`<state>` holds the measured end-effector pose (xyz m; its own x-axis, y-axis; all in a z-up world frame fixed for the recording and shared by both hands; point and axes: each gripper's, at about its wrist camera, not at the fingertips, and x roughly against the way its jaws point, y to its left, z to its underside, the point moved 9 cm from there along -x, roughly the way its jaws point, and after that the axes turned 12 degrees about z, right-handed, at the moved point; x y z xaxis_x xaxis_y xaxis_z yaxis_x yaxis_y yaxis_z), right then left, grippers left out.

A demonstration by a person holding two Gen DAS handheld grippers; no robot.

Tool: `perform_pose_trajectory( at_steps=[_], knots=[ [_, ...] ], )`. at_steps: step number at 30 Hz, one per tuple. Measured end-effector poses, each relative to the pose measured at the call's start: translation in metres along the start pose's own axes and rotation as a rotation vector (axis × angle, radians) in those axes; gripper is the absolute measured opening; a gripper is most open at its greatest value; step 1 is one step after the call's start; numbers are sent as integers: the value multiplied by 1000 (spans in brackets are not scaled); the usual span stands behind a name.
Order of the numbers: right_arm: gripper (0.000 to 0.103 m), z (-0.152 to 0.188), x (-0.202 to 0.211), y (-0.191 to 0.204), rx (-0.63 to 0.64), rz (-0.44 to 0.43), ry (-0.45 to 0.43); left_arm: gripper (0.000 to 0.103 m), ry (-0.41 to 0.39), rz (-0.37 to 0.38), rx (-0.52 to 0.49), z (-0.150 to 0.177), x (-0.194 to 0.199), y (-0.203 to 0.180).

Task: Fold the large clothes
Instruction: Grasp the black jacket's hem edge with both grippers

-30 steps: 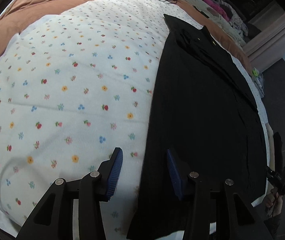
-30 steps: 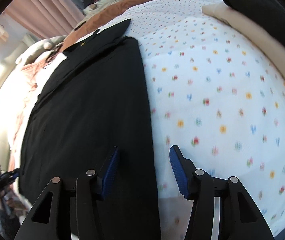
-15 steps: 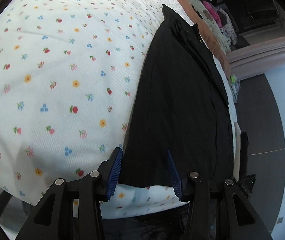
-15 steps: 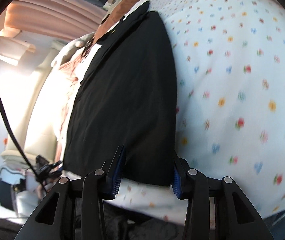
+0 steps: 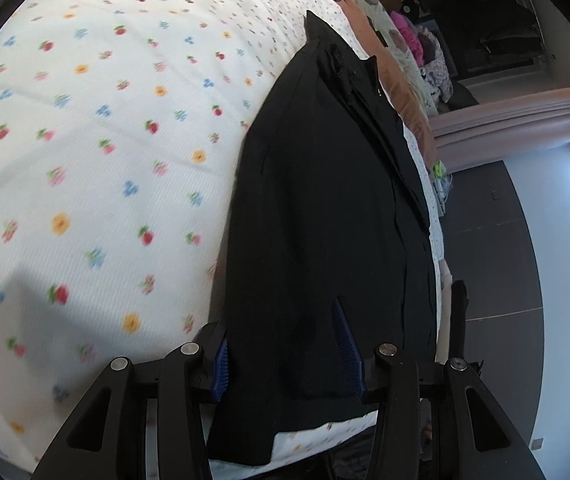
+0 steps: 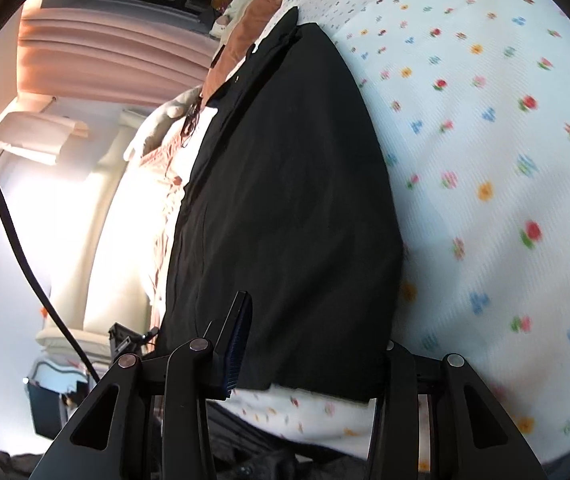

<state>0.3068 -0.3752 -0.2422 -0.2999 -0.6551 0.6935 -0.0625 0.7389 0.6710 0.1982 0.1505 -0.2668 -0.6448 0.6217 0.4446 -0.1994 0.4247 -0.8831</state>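
Note:
A long black garment [image 5: 325,208] lies folded lengthwise on the white flowered bed cover [image 5: 97,152], its collar at the far end. My left gripper [image 5: 285,344] is open and straddles the garment's near hem, one finger under the left edge and one on top. In the right wrist view the same garment [image 6: 285,184] shows, and my right gripper [image 6: 313,340] is open around its near right corner, with the right finger hidden beneath the cloth.
An orange-brown blanket [image 5: 401,92] and a pile of mixed clothes [image 5: 417,52] lie beyond the garment. Dark floor [image 5: 497,280] lies past the bed edge. A pink curtain [image 6: 117,44] and a black cable [image 6: 17,240] show at the left of the right wrist view.
Both grippers have dropped low and moved in to the garment's near hem. Their open fingers now straddle the hem corners, where before they hovered above the cloth.

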Motion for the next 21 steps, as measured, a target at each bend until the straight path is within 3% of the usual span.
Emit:
perform_pose_trajectory(
  at_steps=[8,15,21],
  knots=[
    [42,-6,0,6,-39,-45,-31,47,19,36,-4,9,4,-5],
    [39,-6,5,-1,-65,-21,-59,46,38,42,-1,27,7,1],
    [25,-15,15,-23,-212,-9,-155,24,-11,23,14,24,7,8]
  ],
)
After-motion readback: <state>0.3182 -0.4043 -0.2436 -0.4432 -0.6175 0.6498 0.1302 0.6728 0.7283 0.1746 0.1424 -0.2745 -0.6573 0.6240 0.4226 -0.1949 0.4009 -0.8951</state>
